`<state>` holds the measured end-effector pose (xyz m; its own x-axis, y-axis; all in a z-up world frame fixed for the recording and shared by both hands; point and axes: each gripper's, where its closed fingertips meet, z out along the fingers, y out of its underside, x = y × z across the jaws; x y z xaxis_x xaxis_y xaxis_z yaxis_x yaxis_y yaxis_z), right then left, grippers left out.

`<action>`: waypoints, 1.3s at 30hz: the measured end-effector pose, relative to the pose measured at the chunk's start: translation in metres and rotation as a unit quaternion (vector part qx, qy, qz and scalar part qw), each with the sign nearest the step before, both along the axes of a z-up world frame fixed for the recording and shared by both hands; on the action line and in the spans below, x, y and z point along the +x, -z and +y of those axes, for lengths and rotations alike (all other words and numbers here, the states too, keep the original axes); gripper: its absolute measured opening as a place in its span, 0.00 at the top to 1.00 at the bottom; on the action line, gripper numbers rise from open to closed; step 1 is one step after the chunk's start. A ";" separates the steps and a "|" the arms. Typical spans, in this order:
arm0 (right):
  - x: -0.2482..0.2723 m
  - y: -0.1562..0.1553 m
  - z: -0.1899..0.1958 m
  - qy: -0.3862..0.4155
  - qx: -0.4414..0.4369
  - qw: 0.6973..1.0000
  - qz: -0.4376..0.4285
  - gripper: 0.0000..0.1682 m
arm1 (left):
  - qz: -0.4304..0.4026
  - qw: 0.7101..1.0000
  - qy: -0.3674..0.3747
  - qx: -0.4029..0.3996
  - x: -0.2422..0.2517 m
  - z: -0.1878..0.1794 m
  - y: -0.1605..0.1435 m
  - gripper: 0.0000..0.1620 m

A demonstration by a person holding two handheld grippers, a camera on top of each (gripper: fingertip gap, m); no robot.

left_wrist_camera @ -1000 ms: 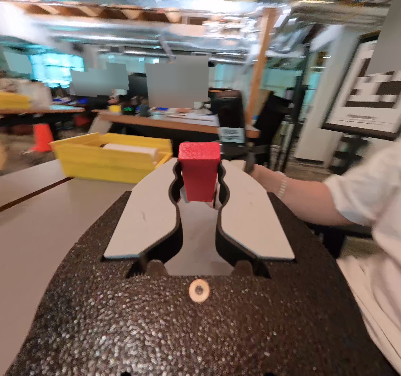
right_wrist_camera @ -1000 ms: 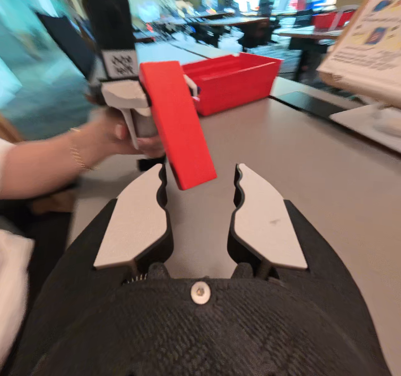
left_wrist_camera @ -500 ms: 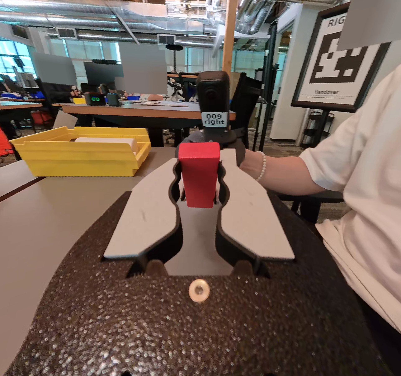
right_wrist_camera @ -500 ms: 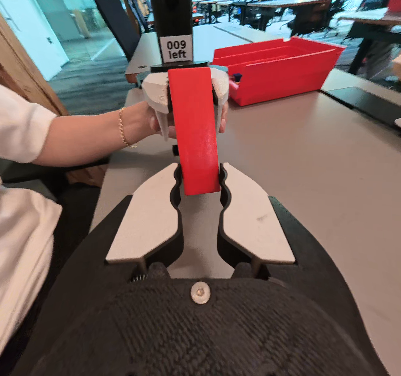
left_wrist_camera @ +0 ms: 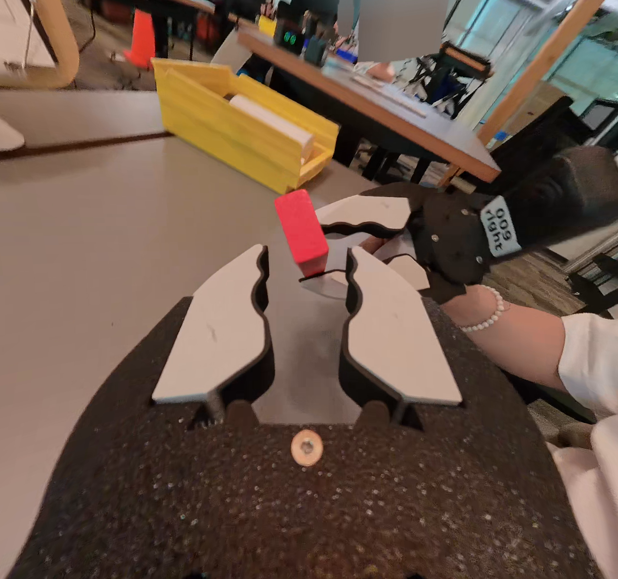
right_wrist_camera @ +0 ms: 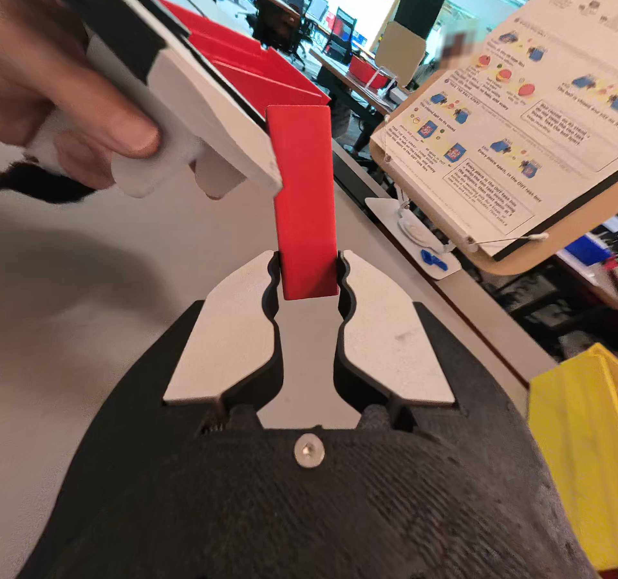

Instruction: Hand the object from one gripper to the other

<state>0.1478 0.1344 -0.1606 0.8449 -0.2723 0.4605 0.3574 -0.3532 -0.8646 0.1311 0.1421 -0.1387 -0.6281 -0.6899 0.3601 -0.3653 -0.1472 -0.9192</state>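
Your grey table [left_wrist_camera: 100, 228] underneath, yellow plastic bin [left_wrist_camera: 234, 128] at its far edge, your right gripper [right_wrist_camera: 307, 275] clenched on the near end of the flat red rectangular block [right_wrist_camera: 302, 195], your left gripper [left_wrist_camera: 306, 262] released, fingers spread, just beside the block's far end.

My right gripper [left_wrist_camera: 341, 245] hides the block's [left_wrist_camera: 301, 228] lower end, and my own finger covers one of its fingers. In my right wrist view, my hand [right_wrist_camera: 57, 95] and left gripper [right_wrist_camera: 217, 148] are blurred and cut off at the frame's edge. The yellow bin [right_wrist_camera: 582, 456] is cropped at the right edge.
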 end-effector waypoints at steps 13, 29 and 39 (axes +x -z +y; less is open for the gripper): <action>-0.028 -0.006 -0.001 -0.156 0.081 0.948 0.265 0.67 | -0.071 0.992 0.108 0.013 -0.017 0.001 0.003 0.90; -0.086 -0.024 -0.004 -0.379 0.134 0.635 0.659 0.78 | -0.290 0.922 0.254 0.037 -0.069 -0.009 -0.010 0.90; -0.049 -0.019 -0.003 -0.258 0.115 0.881 0.379 0.78 | -0.144 0.976 0.156 0.038 -0.031 0.001 0.003 0.63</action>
<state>0.0990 0.1311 -0.1417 0.9247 0.2264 -0.3062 -0.2917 -0.0960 -0.9517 0.1000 0.1428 -0.1412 -0.8795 -0.4670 0.0920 -0.1057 0.0032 -0.9944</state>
